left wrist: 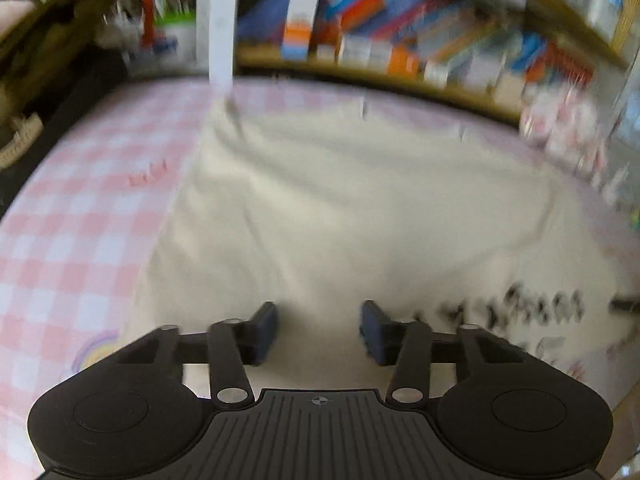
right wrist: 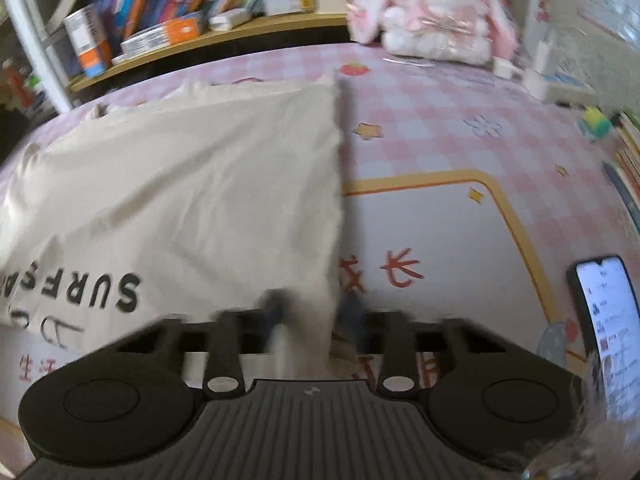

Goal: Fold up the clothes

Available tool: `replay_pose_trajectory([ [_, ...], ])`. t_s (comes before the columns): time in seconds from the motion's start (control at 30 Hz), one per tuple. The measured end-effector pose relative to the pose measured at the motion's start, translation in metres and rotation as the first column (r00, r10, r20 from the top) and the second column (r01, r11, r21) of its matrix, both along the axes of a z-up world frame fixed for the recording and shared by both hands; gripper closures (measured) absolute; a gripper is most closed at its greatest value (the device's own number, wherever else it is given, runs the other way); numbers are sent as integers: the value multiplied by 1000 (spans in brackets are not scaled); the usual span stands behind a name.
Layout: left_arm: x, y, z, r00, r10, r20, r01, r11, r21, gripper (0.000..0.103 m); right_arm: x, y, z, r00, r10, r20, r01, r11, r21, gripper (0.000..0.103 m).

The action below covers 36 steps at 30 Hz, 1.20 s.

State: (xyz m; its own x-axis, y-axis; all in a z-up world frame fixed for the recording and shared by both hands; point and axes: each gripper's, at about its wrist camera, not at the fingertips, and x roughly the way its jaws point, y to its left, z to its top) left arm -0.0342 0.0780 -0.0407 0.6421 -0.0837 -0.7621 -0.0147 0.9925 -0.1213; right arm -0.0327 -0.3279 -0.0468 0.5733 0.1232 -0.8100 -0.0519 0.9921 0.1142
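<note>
A cream T-shirt (left wrist: 340,208) with black lettering lies spread on the pink checked cloth (left wrist: 80,216). My left gripper (left wrist: 320,330) hovers open low over the shirt's near part, with only fabric under the gap between its dark blue pads (left wrist: 266,330). In the right wrist view the same T-shirt (right wrist: 192,184) fills the left half, with "SURF" printed near its front. My right gripper (right wrist: 314,314) sits at the shirt's near right corner. Its blurred fingers stand close together, and a strip of the fabric fills the gap between them.
A low wooden shelf (right wrist: 208,38) packed with books runs along the far edge. A pink and white plush rabbit (right wrist: 436,12) sits at the back right. A lit phone (right wrist: 606,320) lies at the right. A white post (left wrist: 222,20) stands behind the shirt.
</note>
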Motion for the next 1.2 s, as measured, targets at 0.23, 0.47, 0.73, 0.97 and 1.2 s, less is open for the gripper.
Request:
replay_pose_trajectory([
  [0.23, -4, 14, 1, 1000, -17, -11, 17, 1000, -11, 72, -3, -8, 21, 998, -20, 57, 21, 1000, -5, 95],
  [0.47, -17, 26, 11, 1000, 20, 4, -20, 1000, -4, 68, -1, 1, 3, 999, -45, 23, 48, 991, -123, 61],
  [0.73, -38, 56, 14, 990, 138, -3, -138, 990, -12, 56, -5, 29, 23, 987, -11, 161, 39, 984, -172, 19],
  [0.97, -42, 64, 10, 981, 196, -13, -196, 980, -33, 46, -9, 69, 17, 980, 57, 193, -28, 989, -149, 0],
  [1.2, -50, 74, 11, 964, 267, 13, -266, 963, -51, 44, -20, 89, 2, 974, 92, 206, -38, 966, -255, 0],
])
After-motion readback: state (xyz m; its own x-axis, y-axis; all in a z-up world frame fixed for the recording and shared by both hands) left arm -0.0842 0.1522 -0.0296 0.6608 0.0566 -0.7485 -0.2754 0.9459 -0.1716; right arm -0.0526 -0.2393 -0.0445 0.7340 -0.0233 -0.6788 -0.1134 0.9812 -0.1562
